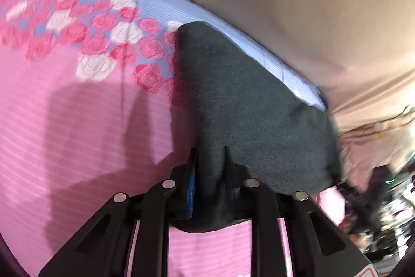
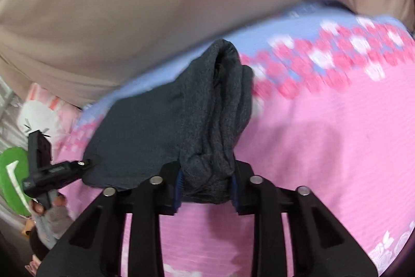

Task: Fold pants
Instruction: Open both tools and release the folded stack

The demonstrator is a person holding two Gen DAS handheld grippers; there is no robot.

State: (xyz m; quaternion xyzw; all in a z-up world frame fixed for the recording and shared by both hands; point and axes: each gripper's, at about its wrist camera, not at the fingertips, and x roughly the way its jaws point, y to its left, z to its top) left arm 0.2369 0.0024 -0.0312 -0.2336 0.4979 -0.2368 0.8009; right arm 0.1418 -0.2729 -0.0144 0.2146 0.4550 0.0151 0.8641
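Both my tongs, left tongs (image 1: 208, 173) and right tongs (image 2: 206, 181), are clamped on the dark grey pants (image 2: 166, 121), which lie partly folded on the pink bedsheet (image 2: 324, 134) near its rose border, with final folds apparently outstanding.

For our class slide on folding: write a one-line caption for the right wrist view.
Right gripper clamps bunched dark grey pants over a pink floral bedsheet.

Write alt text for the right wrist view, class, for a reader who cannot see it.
The right hand-held gripper clamps a bunched fold of dark grey pants lying on a pink bedsheet with a rose border. The left hand-held gripper meets the pants' other edge.
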